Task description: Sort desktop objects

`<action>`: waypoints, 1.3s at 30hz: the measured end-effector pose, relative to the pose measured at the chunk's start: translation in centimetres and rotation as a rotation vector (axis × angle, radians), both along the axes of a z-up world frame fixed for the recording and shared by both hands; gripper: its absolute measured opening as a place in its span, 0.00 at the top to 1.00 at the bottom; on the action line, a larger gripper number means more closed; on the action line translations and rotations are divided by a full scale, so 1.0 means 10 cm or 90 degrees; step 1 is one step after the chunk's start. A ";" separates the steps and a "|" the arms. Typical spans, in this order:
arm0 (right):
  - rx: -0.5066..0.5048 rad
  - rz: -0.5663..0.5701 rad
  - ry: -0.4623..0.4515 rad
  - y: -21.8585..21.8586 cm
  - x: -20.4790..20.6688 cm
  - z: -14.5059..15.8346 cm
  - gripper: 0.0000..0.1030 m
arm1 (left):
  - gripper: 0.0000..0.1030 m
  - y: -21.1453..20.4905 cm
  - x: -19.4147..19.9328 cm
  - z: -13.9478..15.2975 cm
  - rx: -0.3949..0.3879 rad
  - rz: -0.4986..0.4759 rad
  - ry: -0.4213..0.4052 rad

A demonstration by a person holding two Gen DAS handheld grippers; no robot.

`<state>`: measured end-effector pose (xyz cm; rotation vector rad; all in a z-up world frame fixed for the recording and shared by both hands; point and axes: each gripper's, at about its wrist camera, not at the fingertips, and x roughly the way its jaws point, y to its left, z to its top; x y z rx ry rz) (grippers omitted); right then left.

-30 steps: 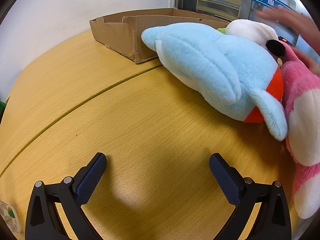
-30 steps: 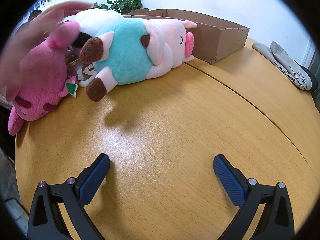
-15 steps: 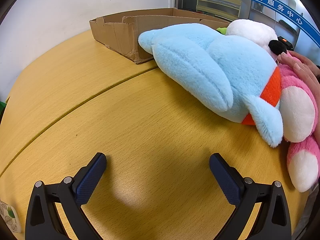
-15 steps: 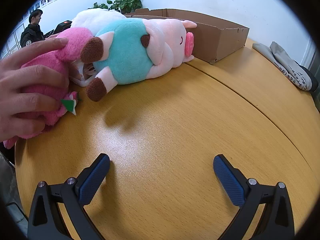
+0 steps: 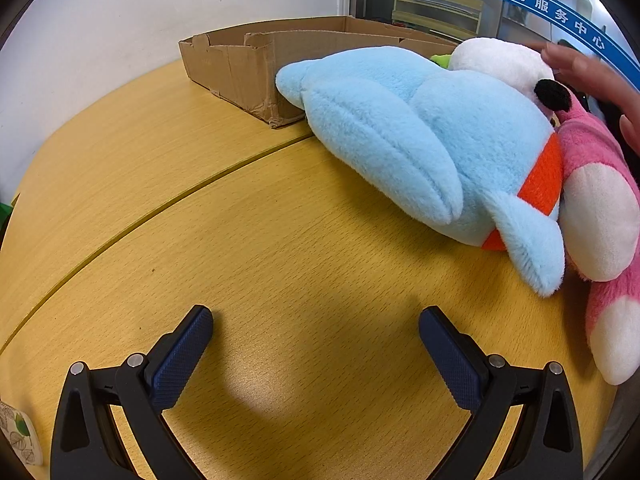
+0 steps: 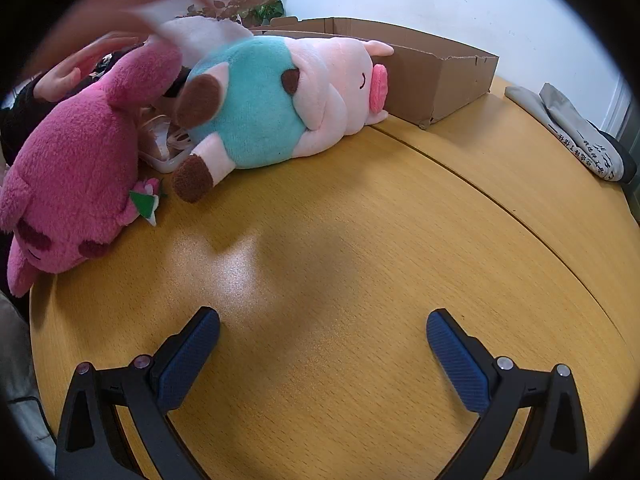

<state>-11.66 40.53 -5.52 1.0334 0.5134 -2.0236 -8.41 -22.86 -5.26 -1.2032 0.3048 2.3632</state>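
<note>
your left tool [image 5: 316,350] and right tool [image 6: 322,354]: both spread, empty | bare hand [image 5: 592,80] just released fuzzy pink plush bear [image 6: 76,176] | sorting into brown cardboard box [image 6: 424,72] unstarted

Light-blue plush [image 5: 420,136] lay on its side far right, pink plush [image 5: 600,208] pressed against it, pig plush [image 6: 280,104] lay touching cardboard box [image 6: 432,68].

— Item one, position?
— Dolphin plush [image 5: 420,136] is lying on the table [image 5: 240,240], nose touching the cardboard box [image 5: 248,68] behind it.
— Neighbours?
— Bear plush [image 5: 600,208] is pressing against its right; pig plush [image 6: 280,100] is lying before the box.
</note>
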 end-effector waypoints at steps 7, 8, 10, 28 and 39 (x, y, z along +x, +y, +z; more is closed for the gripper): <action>0.000 0.000 0.000 0.00 -0.01 0.00 0.00 | 0.00 0.00 0.00 0.00 0.000 0.000 0.000; 0.000 0.000 0.000 0.00 -0.02 0.00 0.00 | 0.00 0.00 0.00 0.00 0.000 0.000 0.000; 0.000 0.000 0.000 0.00 -0.02 0.00 0.00 | 0.00 0.00 0.00 0.00 0.000 0.000 0.000; 0.000 0.000 0.000 -0.01 -0.02 0.00 0.00 | 0.00 -0.01 0.01 0.01 0.000 -0.001 0.000; 0.001 -0.011 0.001 -0.04 -0.03 0.00 0.00 | 0.00 -0.01 0.00 0.00 -0.001 -0.001 0.001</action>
